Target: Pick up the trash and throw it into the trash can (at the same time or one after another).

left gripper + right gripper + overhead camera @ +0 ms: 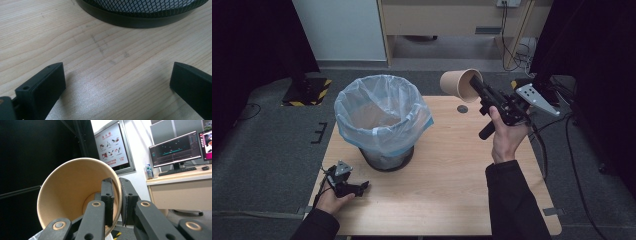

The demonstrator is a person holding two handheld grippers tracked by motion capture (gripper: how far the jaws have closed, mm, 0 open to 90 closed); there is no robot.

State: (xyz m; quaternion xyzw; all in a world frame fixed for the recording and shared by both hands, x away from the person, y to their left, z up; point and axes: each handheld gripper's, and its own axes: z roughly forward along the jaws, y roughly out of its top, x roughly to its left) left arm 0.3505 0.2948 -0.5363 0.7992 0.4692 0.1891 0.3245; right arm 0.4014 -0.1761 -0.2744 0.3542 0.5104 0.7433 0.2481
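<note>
A brown paper cup (459, 84) hangs on its side in the air right of the bin, mouth toward the hand. My right gripper (477, 86) is shut on the cup's rim, one jaw inside the cup (75, 195) and one outside, in the right gripper view (117, 195). A black mesh waste bin (382, 117) with a pale blue plastic liner stands on the wooden table (447, 175) at the left. My left gripper (362, 187) rests low on the table in front of the bin, open with only bare wood between its jaws (117, 85). The bin's black base (140, 18) lies just ahead of it.
A small dark round mark (462, 108) sits on the table under the cup. Beyond the table are grey floor, dark curtains on both sides and a pale cabinet. The right gripper view takes in a desk with monitors and a wall poster.
</note>
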